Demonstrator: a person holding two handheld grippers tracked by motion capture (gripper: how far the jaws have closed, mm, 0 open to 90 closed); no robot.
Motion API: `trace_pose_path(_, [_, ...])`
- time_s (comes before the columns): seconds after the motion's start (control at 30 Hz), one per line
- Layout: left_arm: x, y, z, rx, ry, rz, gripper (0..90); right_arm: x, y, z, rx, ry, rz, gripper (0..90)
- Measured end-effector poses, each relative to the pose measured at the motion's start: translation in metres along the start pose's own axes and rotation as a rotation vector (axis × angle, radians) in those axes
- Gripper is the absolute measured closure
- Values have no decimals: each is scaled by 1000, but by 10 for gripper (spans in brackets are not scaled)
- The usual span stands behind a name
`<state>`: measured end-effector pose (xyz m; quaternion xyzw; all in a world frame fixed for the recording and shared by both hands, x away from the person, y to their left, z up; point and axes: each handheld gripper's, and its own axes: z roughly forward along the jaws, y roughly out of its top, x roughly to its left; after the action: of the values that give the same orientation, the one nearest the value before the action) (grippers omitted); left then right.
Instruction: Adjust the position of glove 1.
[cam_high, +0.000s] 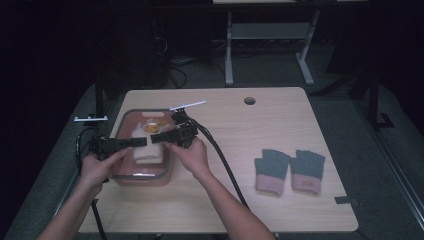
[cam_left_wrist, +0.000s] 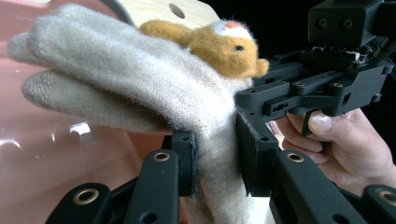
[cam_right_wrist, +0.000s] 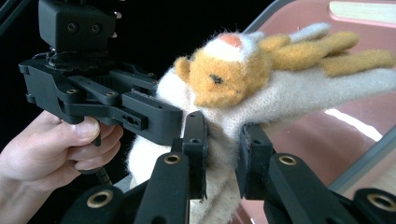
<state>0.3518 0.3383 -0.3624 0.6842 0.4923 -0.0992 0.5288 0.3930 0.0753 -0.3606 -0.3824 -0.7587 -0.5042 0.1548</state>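
Left tongs (cam_high: 141, 142): seen from above at the left of the pink tray (cam_high: 150, 179), jaws pointing right toward the other tool. In the left gripper view the 2 black jaws are clenched on the cuff end of the cream mitten (cam_left_wrist: 140, 79), wool squeezed between the pads.

Left hand (cam_high: 97, 167): wrapped around the tool's grip at the tray's left edge, forearm coming up from the bottom of the high view.

Cream mitten: held above the tray, between the 2 tools. In the left gripper view its long axis runs from the pinched cuff at bottom centre up and away to the upper left, fingertip end pointing away from the jaws; a thumb-like lobe lies below the main body. In the high view (cam_high: 148, 150) its cuff end faces the person.

Felt animal (cam_left_wrist: 219, 44): an orange figure with a white and pink patch on its head, sitting on the mitten near the cuff; in the right gripper view (cam_right_wrist: 224, 74) its limbs stretch to the right along the mitten.

Right tongs (cam_high: 159, 138): jaws pointing left, meeting the left ones over the tray. The right gripper view shows them grasping the mitten's cuff just under the animal.

Right hand (cam_high: 190, 155): holding that tool at the tray's right edge.

Grey gloves (cam_high: 289, 170): 2, flat on the tabletop (cam_high: 280, 115) well to the right, pink cuffs toward the person.
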Motion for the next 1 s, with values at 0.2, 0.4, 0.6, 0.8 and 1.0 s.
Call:
trace_pose_path(0.2, [13, -3, -1, 14, 22, -33, 701, -7, -2, 16, 18, 3, 26, 758])
trace_pose_path(0.4, [25, -3, 1, 41, 43, -52, 701, -14, -3, 29, 35, 0, 48, 758])
trace_pose_path(0.6, [32, -2, 6, 73, 65, -67, 701, -21, -5, 36, 53, -16, 64, 758])
trace_pose_path(0.8, [37, -2, 9, 112, 102, -74, 702, -26, -7, 43, 74, -32, 68, 753])
trace_pose_path(1.0, [38, -3, 12, 123, 133, -63, 703, -26, -8, 46, 84, -57, 66, 746])
